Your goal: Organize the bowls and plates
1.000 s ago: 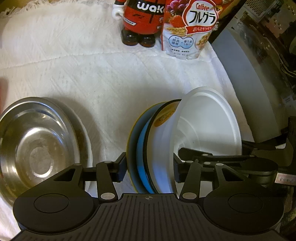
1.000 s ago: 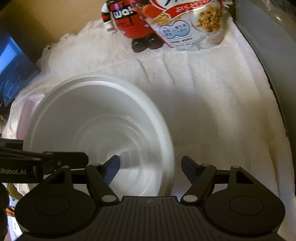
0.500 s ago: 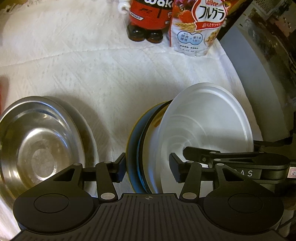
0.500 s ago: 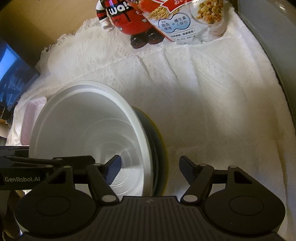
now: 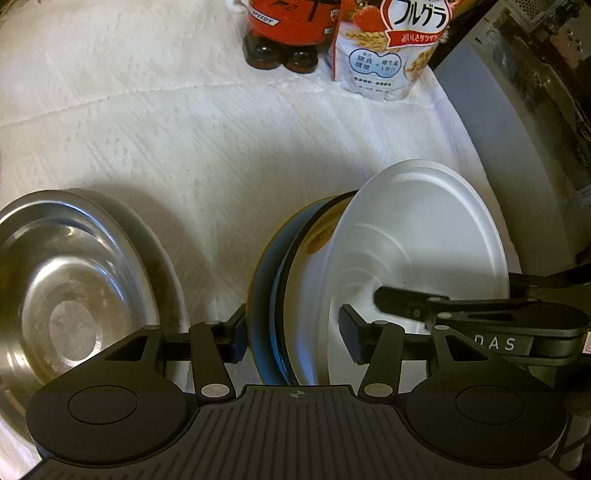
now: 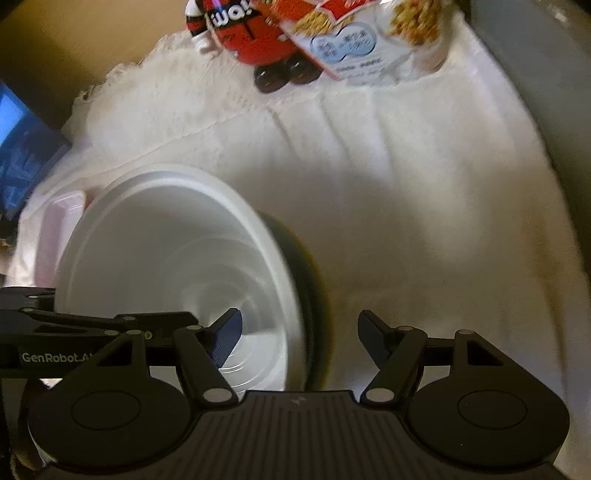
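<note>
My left gripper [image 5: 293, 334] is shut on the edge of a stack of nested bowls [image 5: 277, 295], dark and blue outside with a white foam bowl [image 5: 413, 236] innermost, tilted up on its side. My right gripper [image 6: 299, 338] is open, one finger inside the white foam bowl [image 6: 166, 251] and one outside the stack's dark bowl [image 6: 312, 280]. The right gripper's finger [image 5: 410, 299] also shows inside the bowl in the left wrist view. A steel bowl [image 5: 62, 288] sits on a white plate [image 5: 170, 273] at the left.
A white cloth [image 5: 184, 122] covers the table. A red figure bottle [image 5: 288, 29] and a cereal bag [image 5: 391, 48] stand at the back. A grey appliance [image 5: 517, 147] lies along the right. A pale pink tray [image 6: 55, 229] lies left of the stack.
The white foam bowl has settled deeper into the tilted stack. Both grippers have moved forward slightly, toward the bottle and the bag.
</note>
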Motion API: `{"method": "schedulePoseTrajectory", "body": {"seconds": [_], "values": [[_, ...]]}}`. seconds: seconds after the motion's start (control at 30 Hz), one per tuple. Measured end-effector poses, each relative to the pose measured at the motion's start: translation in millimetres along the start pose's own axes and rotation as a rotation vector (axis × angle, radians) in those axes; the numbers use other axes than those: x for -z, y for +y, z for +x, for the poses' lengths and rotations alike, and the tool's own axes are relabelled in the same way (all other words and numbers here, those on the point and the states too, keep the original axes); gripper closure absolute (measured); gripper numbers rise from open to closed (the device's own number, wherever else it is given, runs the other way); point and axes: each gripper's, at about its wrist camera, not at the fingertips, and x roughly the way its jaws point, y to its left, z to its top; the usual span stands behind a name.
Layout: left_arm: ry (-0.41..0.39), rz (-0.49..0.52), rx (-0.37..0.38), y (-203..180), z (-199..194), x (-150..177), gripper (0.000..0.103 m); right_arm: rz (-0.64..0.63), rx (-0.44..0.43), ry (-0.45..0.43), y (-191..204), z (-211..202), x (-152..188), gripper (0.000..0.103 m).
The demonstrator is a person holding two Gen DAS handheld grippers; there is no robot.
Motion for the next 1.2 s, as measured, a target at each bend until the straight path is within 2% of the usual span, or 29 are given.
{"method": "schedulePoseTrajectory", "body": {"seconds": [0.13, 0.37, 0.57, 0.7, 0.77, 1.2], "values": [[0.007, 0.008, 0.009, 0.8, 2.7, -1.5, 0.046, -0.007, 0.042, -0.029, -3.4, -6.3, 1.1, 0.035], [0.014, 0.018, 0.034, 2.3, 4.8, -3.1, 0.044, 0.015, -0.014, -0.001, -7.0, -0.8, 4.0, 0.035], [0.011, -0.008, 0.066, 9.7, 2.8, -3.4, 0.046, 0.033, -0.069, 0.02, -2.7, 7.4, 5.4, 0.035], [0.005, -0.033, 0.09, 14.6, 1.6, -2.7, 0.048, 0.048, -0.119, 0.042, -4.3, 12.3, 6.0, 0.037], [0.01, -0.042, 0.096, 15.5, 0.8, -3.3, 0.049, 0.056, -0.153, 0.061, -4.7, 14.2, 7.7, 0.042], [0.01, -0.058, 0.089, 12.8, -1.5, -1.7, 0.049, 0.102, -0.151, 0.082, -4.6, 10.9, 10.8, 0.043]]}}
